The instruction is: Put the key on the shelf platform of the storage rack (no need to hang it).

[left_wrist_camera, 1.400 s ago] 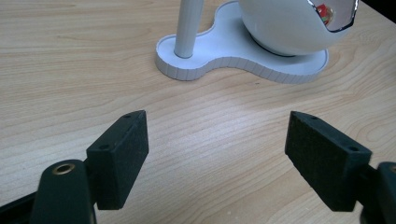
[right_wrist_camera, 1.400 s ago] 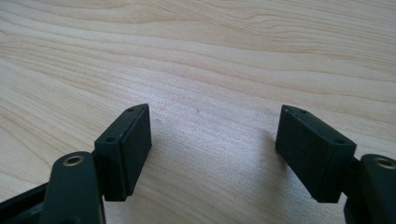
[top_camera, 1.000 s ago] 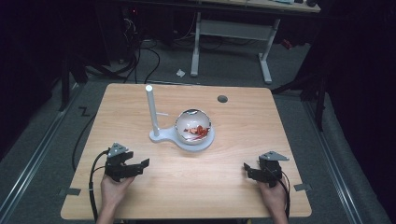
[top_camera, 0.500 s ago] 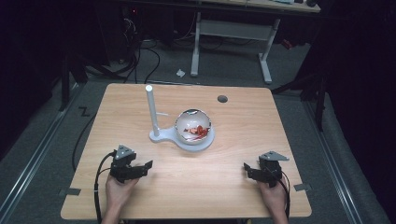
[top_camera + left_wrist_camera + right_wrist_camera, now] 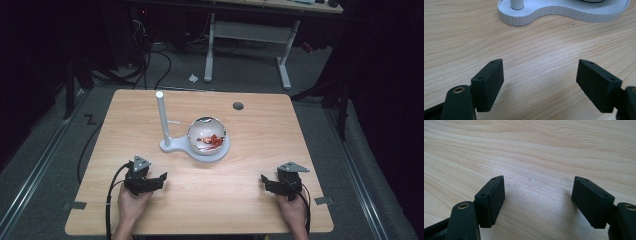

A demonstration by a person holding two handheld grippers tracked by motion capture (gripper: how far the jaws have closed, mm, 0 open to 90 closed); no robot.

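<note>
Left tool (image 5: pixel 159 178), jaws wide apart and holding nothing, near the white stand base (image 5: pixel 196 148), on its near-left side, low over the tabletop (image 5: pixel 260 130). Right tool (image 5: pixel 266 182), jaws likewise spread and empty, farther from the base, on its near-right side. On the base: upright white post (image 5: pixel 162 118) at left, glass bowl (image 5: pixel 207 134) with red pieces (image 5: pixel 214 142) at right.

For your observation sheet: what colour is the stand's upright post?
White; the post shows best in the high view.
</note>
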